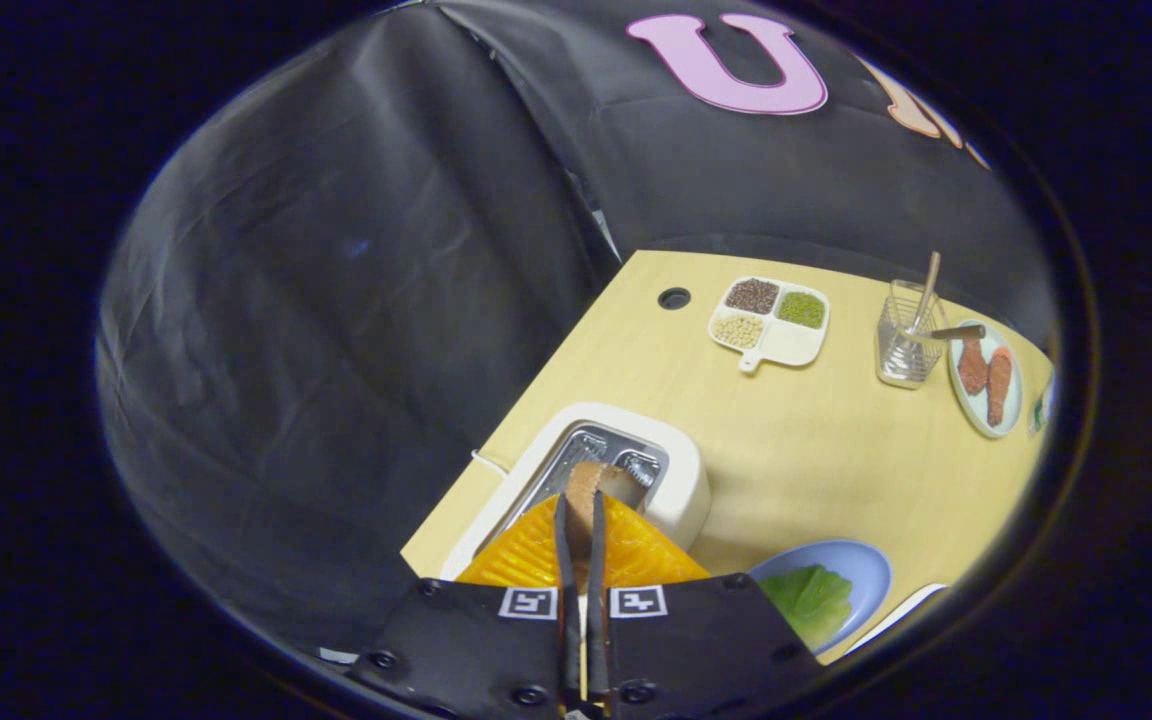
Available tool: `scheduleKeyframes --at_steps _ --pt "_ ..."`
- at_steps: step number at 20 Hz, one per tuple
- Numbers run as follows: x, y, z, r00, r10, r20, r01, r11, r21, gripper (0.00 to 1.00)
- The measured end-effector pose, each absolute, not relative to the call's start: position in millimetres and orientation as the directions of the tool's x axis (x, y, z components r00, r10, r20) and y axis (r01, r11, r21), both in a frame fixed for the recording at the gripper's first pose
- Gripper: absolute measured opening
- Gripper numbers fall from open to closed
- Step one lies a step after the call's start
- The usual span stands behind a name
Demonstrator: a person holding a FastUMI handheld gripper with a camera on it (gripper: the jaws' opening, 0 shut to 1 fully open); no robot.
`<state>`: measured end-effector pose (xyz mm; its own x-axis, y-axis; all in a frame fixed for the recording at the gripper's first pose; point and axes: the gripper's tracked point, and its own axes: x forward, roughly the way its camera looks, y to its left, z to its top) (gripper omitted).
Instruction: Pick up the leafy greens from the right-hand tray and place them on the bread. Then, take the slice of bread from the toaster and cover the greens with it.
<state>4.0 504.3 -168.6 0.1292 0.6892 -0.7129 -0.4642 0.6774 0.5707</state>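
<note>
Now gripper (581, 515) clamps bread slice (591, 483) above toaster (681, 490).

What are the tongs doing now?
Tongs: shut on the bread, held just above the toaster.

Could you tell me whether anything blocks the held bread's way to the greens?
Nothing visible: the jaws grip the brown bread slice over the white toaster; only bare wooden table lies before the leafy greens.
</note>
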Motion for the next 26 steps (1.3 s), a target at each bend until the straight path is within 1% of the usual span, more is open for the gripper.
scheduleKeyframes --at_steps 5,13,20,23,26 --pt "10.7 492.8 -143.1 0.159 0.737 -0.656 -0.445 0.647 0.619 0.05" --pt "20.9 450.2 -114.3 0.212 0.792 -0.573 -0.395 0.606 0.691 0.05" --pt "24.0 409.3 -118.3 0.233 0.804 -0.547 -0.327 0.594 0.735 0.05" --pt "23.1 391.7 -126.9 0.233 0.795 -0.56 -0.325 0.606 0.726 0.05" --pt "22.8 378.4 -135.8 0.231 0.789 -0.569 -0.295 0.614 0.732 0.05"
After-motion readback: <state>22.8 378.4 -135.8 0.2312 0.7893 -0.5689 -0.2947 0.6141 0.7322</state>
